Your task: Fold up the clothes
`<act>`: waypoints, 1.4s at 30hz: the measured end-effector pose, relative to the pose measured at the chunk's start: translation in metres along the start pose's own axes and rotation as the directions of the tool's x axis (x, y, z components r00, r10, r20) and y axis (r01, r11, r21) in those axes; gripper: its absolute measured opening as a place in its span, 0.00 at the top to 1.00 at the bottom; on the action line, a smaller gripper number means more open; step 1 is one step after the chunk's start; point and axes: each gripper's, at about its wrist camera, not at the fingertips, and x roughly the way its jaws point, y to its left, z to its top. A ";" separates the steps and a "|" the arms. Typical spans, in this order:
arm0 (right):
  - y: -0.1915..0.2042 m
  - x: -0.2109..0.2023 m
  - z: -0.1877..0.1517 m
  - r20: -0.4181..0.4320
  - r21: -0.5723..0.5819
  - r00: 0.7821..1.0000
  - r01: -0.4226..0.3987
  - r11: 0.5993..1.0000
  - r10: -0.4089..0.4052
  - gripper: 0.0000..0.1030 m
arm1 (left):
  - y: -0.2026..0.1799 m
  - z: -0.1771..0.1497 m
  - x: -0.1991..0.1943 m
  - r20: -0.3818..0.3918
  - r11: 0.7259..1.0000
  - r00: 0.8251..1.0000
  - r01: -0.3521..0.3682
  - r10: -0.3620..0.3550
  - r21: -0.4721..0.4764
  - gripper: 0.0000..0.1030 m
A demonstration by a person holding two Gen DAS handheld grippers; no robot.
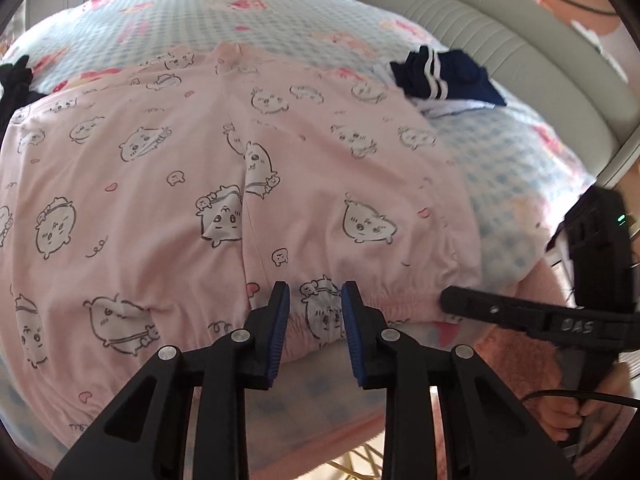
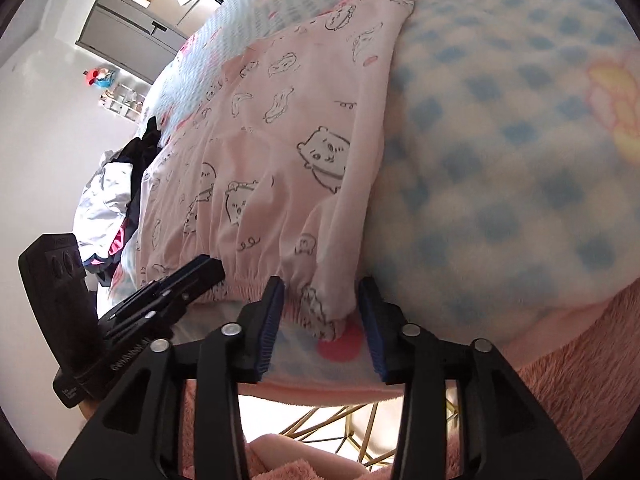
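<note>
pink cartoon-print pajama pants (image 1: pixel 224 184) are lying spread flat on the blue checked bedspread (image 1: pixel 516 168), elastic waistband at the near edge. the left gripper (image 1: pixel 316 300) is hovering parted over the waistband's middle, pads not pinching. the right gripper (image 2: pixel 322 300) is straddling the waistband corner, jaws apart, nothing clamped. a navy striped garment (image 1: pixel 444 76) is sitting beyond.
</note>
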 end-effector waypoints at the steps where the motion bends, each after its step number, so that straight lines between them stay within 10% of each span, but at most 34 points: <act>1: 0.001 0.000 -0.001 0.000 -0.006 1.000 -0.006 1.000 0.006 0.59 | 0.002 0.001 -0.004 0.006 1.000 1.000 0.021 -0.021 -0.012 0.73; 3: 0.006 -0.003 -0.001 0.024 -0.040 1.000 -0.006 0.999 0.007 0.92 | 0.010 0.004 -0.009 0.001 0.995 0.997 0.080 -0.080 -0.066 0.72; 10: 0.065 -0.021 0.026 0.148 -0.206 0.989 0.007 0.979 0.024 0.92 | 0.017 0.014 -0.026 0.008 0.992 0.997 0.071 -0.070 -0.107 0.72; 20: 0.144 0.020 0.055 0.013 -0.339 0.990 -0.131 0.932 0.144 0.91 | 0.041 -0.003 0.001 -0.055 0.977 0.992 0.105 -0.117 -0.183 0.72; 28: 0.146 0.087 0.036 -0.234 -0.324 0.970 -0.139 0.936 0.063 0.89 | 0.049 -0.017 -0.002 -0.100 0.965 0.975 0.177 -0.199 -0.195 0.71; 33: 0.127 0.040 0.031 -0.160 -0.270 0.972 -0.212 0.939 0.174 0.75 | 0.087 -0.024 -0.038 0.008 0.910 0.962 0.262 -0.274 -0.321 0.52; 35: 0.123 0.028 0.028 -0.122 -0.295 0.982 -0.176 0.939 0.145 0.68 | 0.097 -0.017 -0.041 0.065 0.873 0.942 0.329 -0.328 -0.361 0.51; 42: 0.111 0.034 0.014 -0.103 -0.359 0.995 -0.027 0.933 -0.011 0.59 | 0.089 0.013 -0.003 0.007 0.870 0.941 0.314 -0.337 -0.381 0.47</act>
